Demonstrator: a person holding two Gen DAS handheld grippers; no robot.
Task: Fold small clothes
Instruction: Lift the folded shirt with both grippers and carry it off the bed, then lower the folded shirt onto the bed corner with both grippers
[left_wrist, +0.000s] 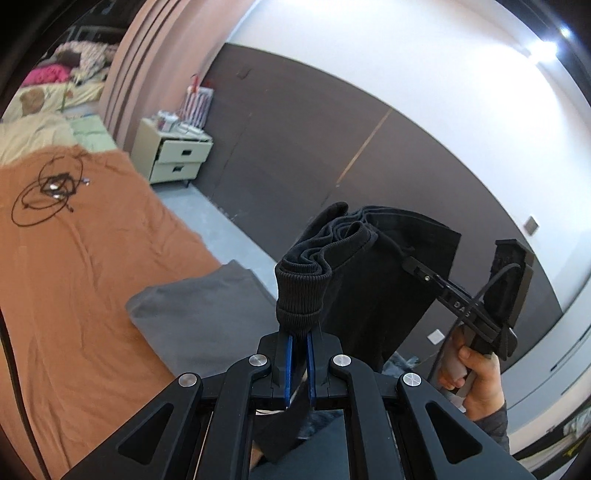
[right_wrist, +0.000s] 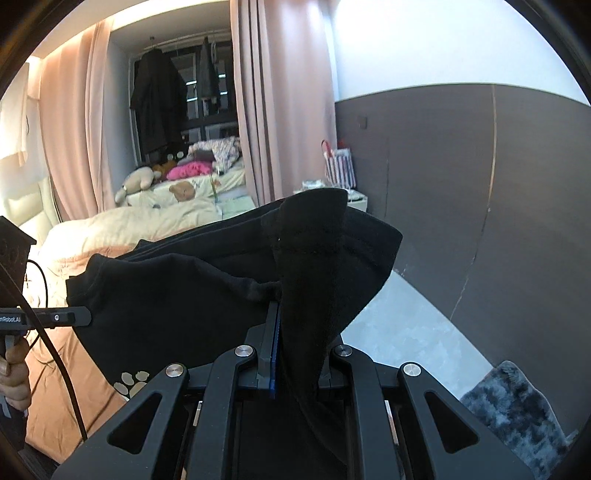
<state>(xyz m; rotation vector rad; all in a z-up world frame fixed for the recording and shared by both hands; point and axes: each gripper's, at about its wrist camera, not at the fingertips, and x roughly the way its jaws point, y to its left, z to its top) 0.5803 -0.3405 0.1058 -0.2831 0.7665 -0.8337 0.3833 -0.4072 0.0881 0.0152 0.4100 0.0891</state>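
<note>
Bedroom: orange bedspread (left_wrist: 92, 251) is lying below both tools, with a dark grey wall behind.
Left gripper (left_wrist: 300, 334): its blue pads are clenching the ribbed cuff of the black garment (left_wrist: 373, 280), bunched in several layers above the jaws.
Right gripper (right_wrist: 280, 325): it is pinching another part of the same black garment (right_wrist: 221, 288), cloth draping over the right-hand finger and hiding it.
Why held so: both tools are gripping separate edges, likely keeping the stacked layers aligned in the air while bringing the piece toward the bed.
Garment's place: it is hanging between the two grippers, off the bedspread; a pale paw print (right_wrist: 131, 384) is showing near its lower edge.
Nearby: a folded grey cloth (left_wrist: 199, 314) is resting on the bed edge just beyond the left tool, taking up landing room.
Further out: a coiled black cable (left_wrist: 48, 195) is lying on the spread, well apart; a nightstand (left_wrist: 173, 155) is standing by the wall.
</note>
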